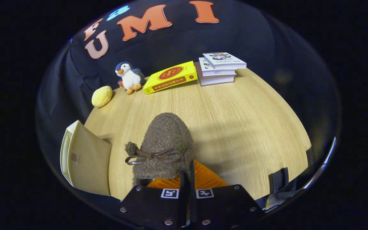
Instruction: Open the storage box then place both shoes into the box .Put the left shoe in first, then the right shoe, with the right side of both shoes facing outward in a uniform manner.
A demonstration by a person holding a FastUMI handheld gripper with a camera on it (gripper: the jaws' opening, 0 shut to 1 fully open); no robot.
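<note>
- Gripper view looks down along the fingers over a light wood table (pixel 235 121).
- Pretty sure the gripper (pixel 187 179) has its two fingers pressed close together, clamped on the back rim of a fuzzy brown shoe (pixel 164 143). The pinch itself is half hidden by the shoe, so I'm going by how tight the fingers sit.
- That shoe points away from the fingers, toe toward the far side of the table, with a little brown bow (pixel 153 156) and a pom-pom across its top.
- Off to the left of the shoe, at the table's edge, sits the cream storage box (pixel 85 156), lid flap (pixel 65 150) up, apart from the shoe.
- Along the far edge: a yellow round squishy thing (pixel 102 96), a plush penguin (pixel 128 76), a yellow book (pixel 170 77) leaning on a stack of books (pixel 219 68).
- Black cloth wall (pixel 251 35) stands behind all of it.
</note>
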